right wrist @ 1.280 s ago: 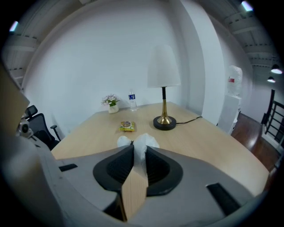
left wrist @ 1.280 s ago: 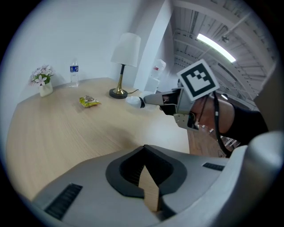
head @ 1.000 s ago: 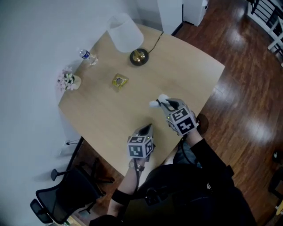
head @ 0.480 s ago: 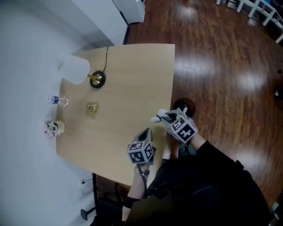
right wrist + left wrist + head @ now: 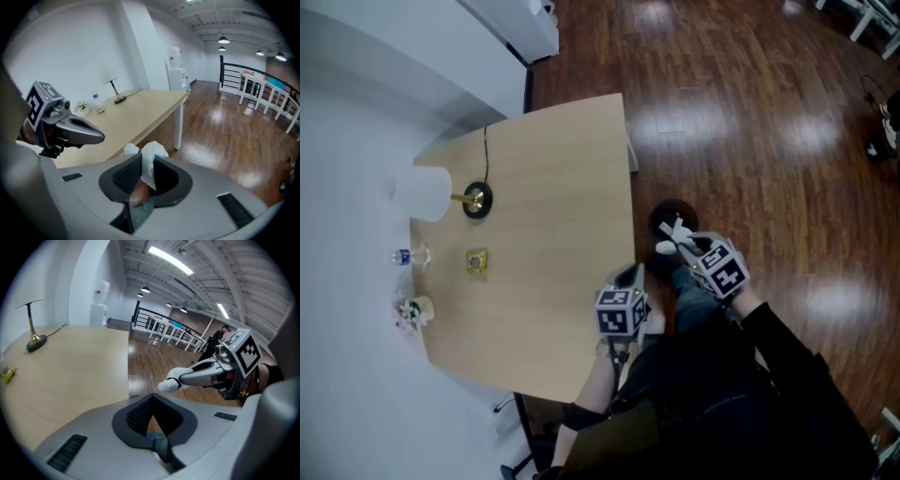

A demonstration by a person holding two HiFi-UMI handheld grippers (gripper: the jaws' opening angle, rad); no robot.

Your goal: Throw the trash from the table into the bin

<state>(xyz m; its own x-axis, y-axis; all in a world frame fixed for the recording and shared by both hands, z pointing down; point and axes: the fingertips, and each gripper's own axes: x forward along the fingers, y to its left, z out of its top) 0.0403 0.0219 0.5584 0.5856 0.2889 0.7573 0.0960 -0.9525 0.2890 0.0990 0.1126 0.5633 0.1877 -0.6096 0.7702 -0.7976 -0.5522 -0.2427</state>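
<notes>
My right gripper (image 5: 677, 238) is shut on a crumpled white paper wad (image 5: 667, 247), past the table's right edge and just over a round black bin (image 5: 667, 216) on the floor. In the right gripper view the wad (image 5: 153, 153) sticks out from between the pads. The left gripper (image 5: 628, 275) hangs at the table's edge, its jaws together with nothing in them (image 5: 151, 397). Far left on the table (image 5: 562, 187) lies a yellow wrapper (image 5: 476, 261).
A white-shaded lamp (image 5: 427, 194), a small water bottle (image 5: 408, 256) and a little pot of flowers (image 5: 412, 312) stand along the table's far left side by the wall. Dark wood floor (image 5: 750, 141) spreads to the right. My legs are below the grippers.
Both grippers have moved right, off the tabletop to its edge. The right one has carried the paper wad out over the floor beside the bin. The head view has swung right.
</notes>
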